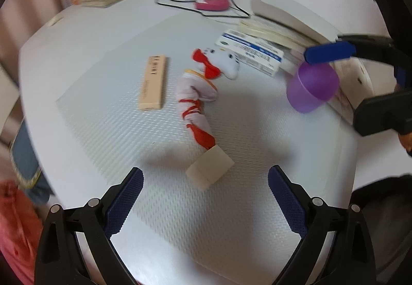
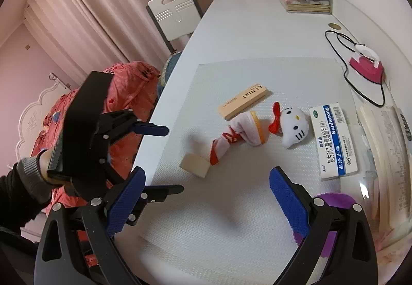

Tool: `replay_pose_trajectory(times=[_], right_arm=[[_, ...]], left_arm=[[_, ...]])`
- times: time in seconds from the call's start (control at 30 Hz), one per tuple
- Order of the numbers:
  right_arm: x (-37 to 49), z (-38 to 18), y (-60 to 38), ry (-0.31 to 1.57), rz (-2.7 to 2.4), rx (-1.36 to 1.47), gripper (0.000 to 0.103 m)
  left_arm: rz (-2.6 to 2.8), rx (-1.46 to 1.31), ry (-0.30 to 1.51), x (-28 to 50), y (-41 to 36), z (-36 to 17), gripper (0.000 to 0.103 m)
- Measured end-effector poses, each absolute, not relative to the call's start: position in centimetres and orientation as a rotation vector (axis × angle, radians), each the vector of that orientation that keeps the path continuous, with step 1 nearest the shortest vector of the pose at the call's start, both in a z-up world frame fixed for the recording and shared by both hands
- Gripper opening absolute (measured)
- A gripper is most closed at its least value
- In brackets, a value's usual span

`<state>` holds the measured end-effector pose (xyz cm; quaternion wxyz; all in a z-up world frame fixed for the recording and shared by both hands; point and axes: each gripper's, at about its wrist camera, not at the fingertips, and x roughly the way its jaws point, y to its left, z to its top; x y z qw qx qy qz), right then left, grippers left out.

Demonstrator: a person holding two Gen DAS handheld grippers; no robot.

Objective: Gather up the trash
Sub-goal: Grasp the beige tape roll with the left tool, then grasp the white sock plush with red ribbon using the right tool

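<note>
Trash here most plausibly means the small beige box (image 1: pixel 209 169), and it lies straight ahead of your left hand-held gripper (image 1: pixel 206 195), just beyond the fingertips and roughly centred in the gap. Its long axis runs on a slant across your approach, so the jaws would close on its short sides only after a slight twist of the wrist. That gripper stands wide open and holds nothing. Your right hand-held gripper (image 2: pixel 207 192) is also spread wide; a purple cup (image 1: pixel 311 88) sits right at its right finger, and whether it has any hold on that cup I cannot tell. From the right wrist view the beige box (image 2: pixel 195 164) lies ahead and a little left, farther off than it is from the left hand, so the left is the nearer one.

Touching the far end of the beige box is the red tip of a white-and-red sock (image 1: pixel 195 107), which trails away from it toward a white cat plush (image 1: pixel 224 62). That sock is the likely snag: a deep grasp could pinch its toe along with the box. Left of the sock, apart from it, lies a long tan box (image 1: pixel 153 83). Right of the plush sits a blue-and-white medicine carton (image 1: pixel 251 53) against a stack of books (image 1: pixel 278 30). Farthest beyond the beige box, a pink gadget (image 1: pixel 212 1) with a black cable rests on the counter (image 1: pixel 103 35).
</note>
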<state>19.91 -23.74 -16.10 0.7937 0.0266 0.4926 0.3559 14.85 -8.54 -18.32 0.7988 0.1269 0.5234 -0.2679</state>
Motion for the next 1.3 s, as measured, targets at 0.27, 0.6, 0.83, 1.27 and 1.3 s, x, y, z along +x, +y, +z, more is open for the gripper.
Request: replay_pose_trajectory(times=[0.27, 0.6, 0.83, 1.27, 1.3], right_arm=[[19.9, -17.2, -23.8, 1.071, 0.684, 0.106, 0.095], [20.2, -19.1, -22.4, 1.104, 0.63, 0.137, 0.095], [22.6, -21.6, -20.0, 1.135, 0.644, 0.116, 0.078], [25.5, -25.4, -15.8, 1.147, 0.667, -0.122, 0.031], [25.5, -25.5, -15.9, 1.141, 0.666, -0.135, 0.025]], left_arm=[[-0.745, 0.335, 1.16, 16.5, -8.5, -20.8, 0.065], [-0.823, 0.276, 1.189, 16.6, -8.3, -21.4, 0.026], [-0.767, 0.22, 1.182, 15.2, -5.7, -20.1, 0.025], [-0.636, 0.084, 1.179, 16.1, -2.9, -21.2, 0.024], [-0.627, 0.074, 1.184, 16.2, -3.2, -21.6, 0.024]])
